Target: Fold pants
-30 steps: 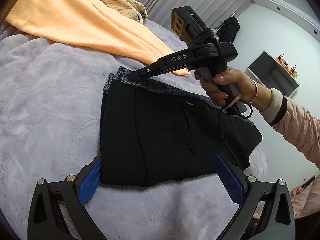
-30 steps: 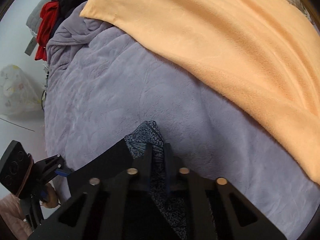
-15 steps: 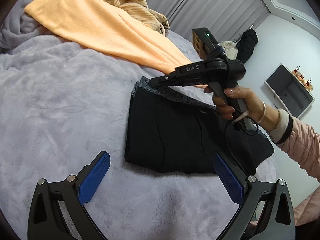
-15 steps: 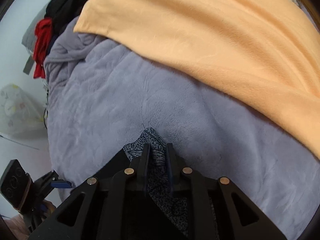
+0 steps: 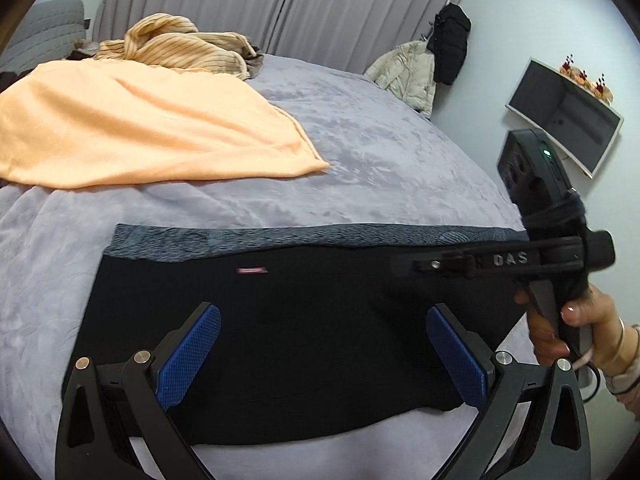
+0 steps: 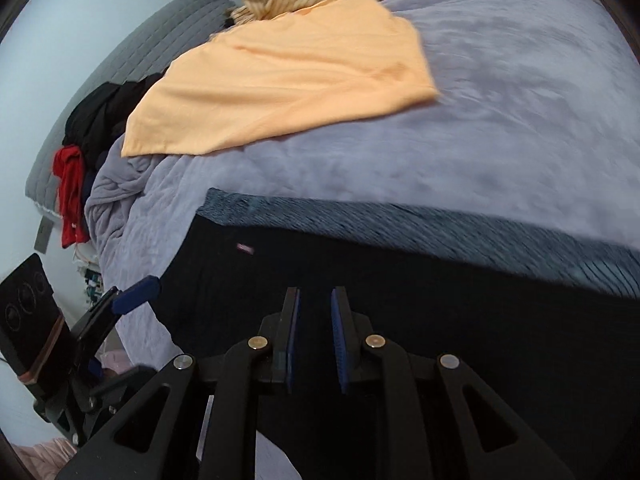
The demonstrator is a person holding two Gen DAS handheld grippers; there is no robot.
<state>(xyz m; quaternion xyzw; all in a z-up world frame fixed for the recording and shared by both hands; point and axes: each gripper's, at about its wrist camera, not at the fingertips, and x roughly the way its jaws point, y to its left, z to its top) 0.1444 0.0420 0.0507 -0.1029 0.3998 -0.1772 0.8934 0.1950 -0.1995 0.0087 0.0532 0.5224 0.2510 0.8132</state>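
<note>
Black pants (image 5: 300, 320) with a grey patterned waistband (image 5: 280, 238) lie folded flat on the lilac bed cover (image 5: 380, 152). In the left wrist view my left gripper (image 5: 324, 344) hovers over the pants' near half, jaws wide open and empty. At the right of that view a hand holds my right gripper (image 5: 420, 266) above the pants' right end, pointing left. The right wrist view shows my right gripper (image 6: 315, 300) with a narrow gap between its pads and no cloth in it, above the black fabric (image 6: 400, 288). One blue pad (image 6: 138, 290) of the left gripper shows at the left.
An orange blanket (image 5: 152, 132) lies spread beyond the pants, with a striped beige garment (image 5: 180, 44) behind it. Dark and red clothes (image 6: 80, 152) pile up by the grey headboard. Coats (image 5: 440, 56) and a wall screen (image 5: 564, 116) are past the bed's far edge.
The right gripper let go of the waistband corner, parted slightly and drew back toward the pants' right end. The left gripper, still open, rose and shifted over the pants.
</note>
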